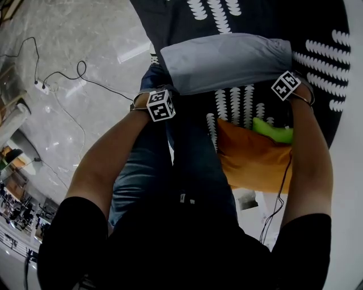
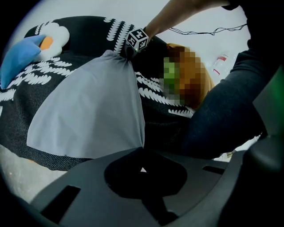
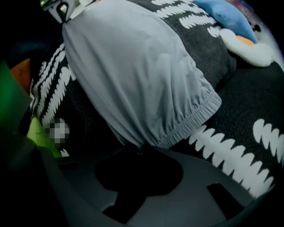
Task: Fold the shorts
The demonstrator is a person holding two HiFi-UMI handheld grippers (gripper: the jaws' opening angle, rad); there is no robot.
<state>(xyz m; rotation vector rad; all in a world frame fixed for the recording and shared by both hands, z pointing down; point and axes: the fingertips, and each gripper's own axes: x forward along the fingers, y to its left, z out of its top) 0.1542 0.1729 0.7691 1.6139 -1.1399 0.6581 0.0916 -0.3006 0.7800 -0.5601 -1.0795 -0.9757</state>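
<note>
The grey shorts (image 1: 227, 61) lie folded across a dark blanket with white leaf prints (image 1: 320, 34). My left gripper (image 1: 165, 88) is at their left end, shut on a corner of the cloth, which runs into its jaws in the left gripper view (image 2: 143, 150). My right gripper (image 1: 289, 72) is at the right end, shut on the cloth beside the elastic waistband (image 3: 195, 117). In the right gripper view the shorts (image 3: 133, 75) stretch away from its jaws (image 3: 140, 150) to the left gripper (image 3: 62, 11). The fabric (image 2: 88, 111) hangs taut between both grippers.
An orange cushion (image 1: 252, 158) with a green item (image 1: 272, 130) sits at the blanket's near edge. A blue and white plush toy (image 2: 35, 44) lies on the far side. Cables and a power strip (image 1: 39, 85) lie on the marble floor at the left.
</note>
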